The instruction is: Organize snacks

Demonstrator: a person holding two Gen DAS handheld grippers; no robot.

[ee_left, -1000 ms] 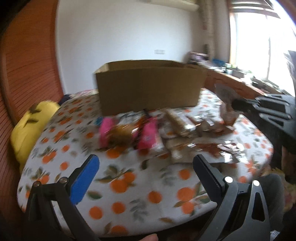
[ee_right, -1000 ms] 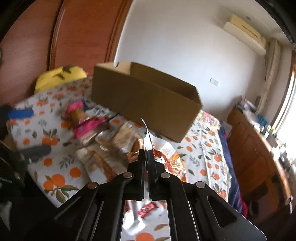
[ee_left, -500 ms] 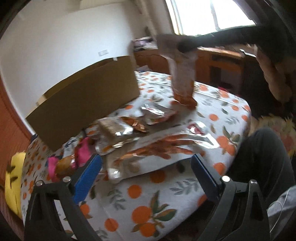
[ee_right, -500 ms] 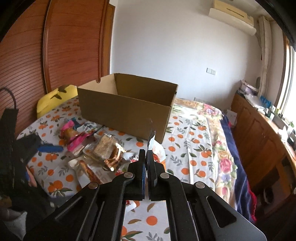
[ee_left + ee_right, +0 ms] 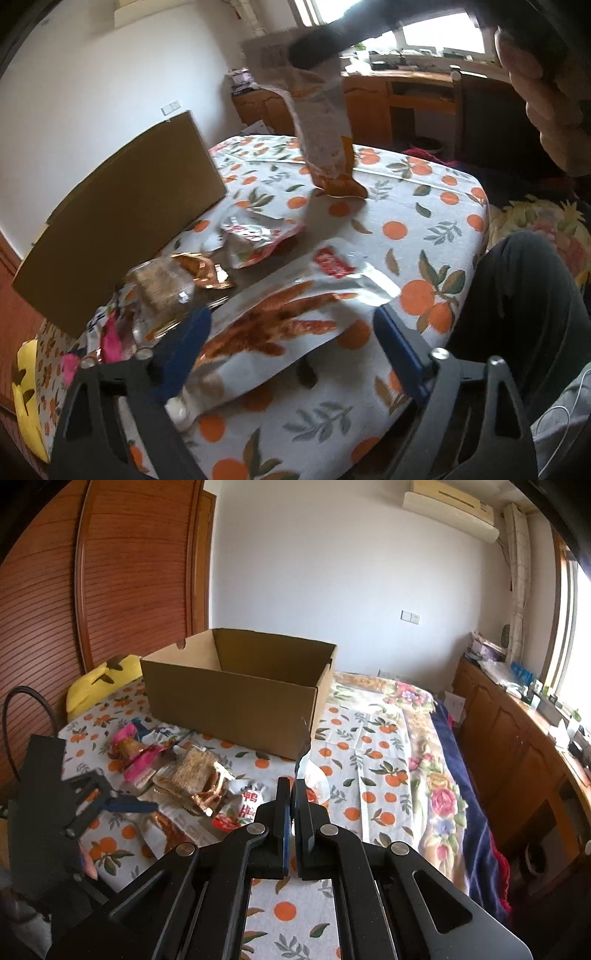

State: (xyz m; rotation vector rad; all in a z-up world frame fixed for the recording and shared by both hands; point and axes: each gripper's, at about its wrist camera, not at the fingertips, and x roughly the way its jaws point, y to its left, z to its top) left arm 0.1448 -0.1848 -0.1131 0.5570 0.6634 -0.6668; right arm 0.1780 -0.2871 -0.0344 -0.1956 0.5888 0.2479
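Note:
An open cardboard box [image 5: 236,698] stands on the orange-print tablecloth [image 5: 369,746]; it also shows in the left wrist view [image 5: 122,214]. My right gripper [image 5: 293,797] is shut on a white and orange snack bag [image 5: 325,140], held up by its top edge above the table, right of the box. My left gripper [image 5: 291,332] is open and empty, low over a long silver packet with brown sticks [image 5: 280,325]. A pile of snack packets [image 5: 177,771] lies in front of the box.
A yellow plush [image 5: 99,679] lies left of the box. A wooden cabinet [image 5: 517,731] runs under the window on the right. A person's dark-trousered leg [image 5: 517,295] is at the table's near edge. A flowered blanket [image 5: 432,746] lies right of the tablecloth.
My right gripper has lifted the snack bag higher and drawn back from the box. My left gripper has swung right and closer over the long silver packet.

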